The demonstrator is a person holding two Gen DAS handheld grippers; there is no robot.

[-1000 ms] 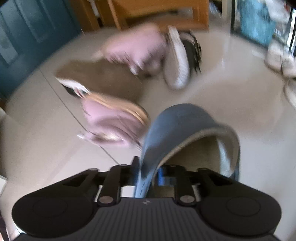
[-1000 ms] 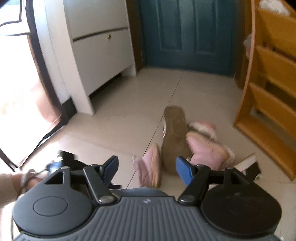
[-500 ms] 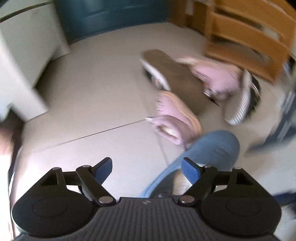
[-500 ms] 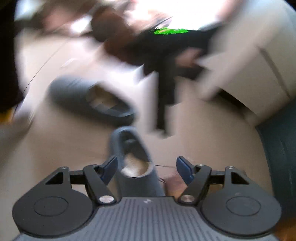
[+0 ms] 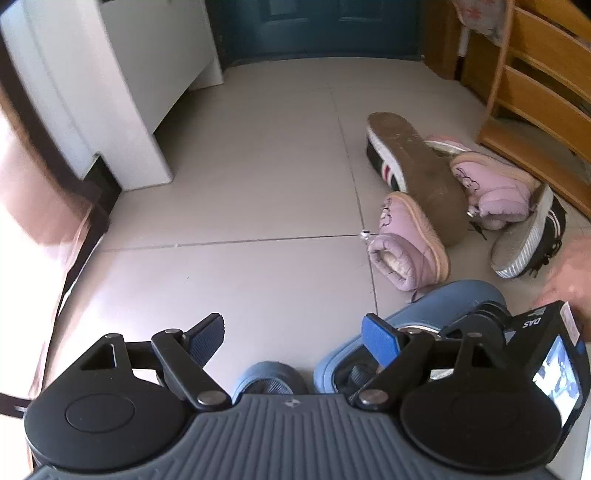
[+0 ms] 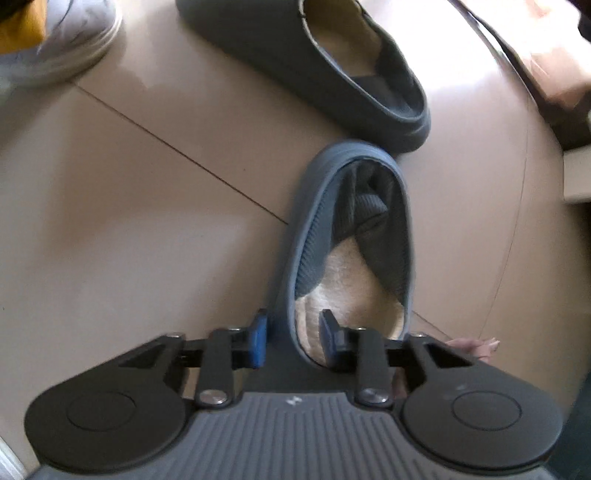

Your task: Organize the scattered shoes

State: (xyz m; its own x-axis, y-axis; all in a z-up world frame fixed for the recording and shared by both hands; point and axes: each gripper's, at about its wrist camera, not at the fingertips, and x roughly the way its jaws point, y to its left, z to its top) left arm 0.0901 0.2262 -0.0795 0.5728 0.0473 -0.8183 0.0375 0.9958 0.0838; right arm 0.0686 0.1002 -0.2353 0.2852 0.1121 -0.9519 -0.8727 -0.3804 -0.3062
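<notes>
A blue slipper (image 6: 351, 236) with a fleece lining lies on the tiled floor. My right gripper (image 6: 293, 338) points down at it, its jaws closing on the slipper's left side wall, one pad outside and one inside. The matching slipper (image 6: 314, 62) lies just beyond, toe to toe with it. My left gripper (image 5: 293, 334) hangs open above the floor with nothing between its fingers. In the left wrist view both slippers (image 5: 443, 302) (image 5: 271, 376) show low down, with the right gripper's housing (image 5: 535, 350) on the nearer one.
Two pink boots (image 5: 406, 240) (image 5: 491, 192), an upturned sneaker (image 5: 417, 173) and a striped-sole sneaker (image 5: 528, 236) lie in a heap at the right. A wooden rack (image 5: 535, 110) stands behind them, a white cabinet (image 5: 122, 92) at the left, a teal door (image 5: 314, 26) at the back.
My left gripper let go of the blue slipper, opened and rose. My right gripper swung round, came down over that slipper and closed on its side wall.
</notes>
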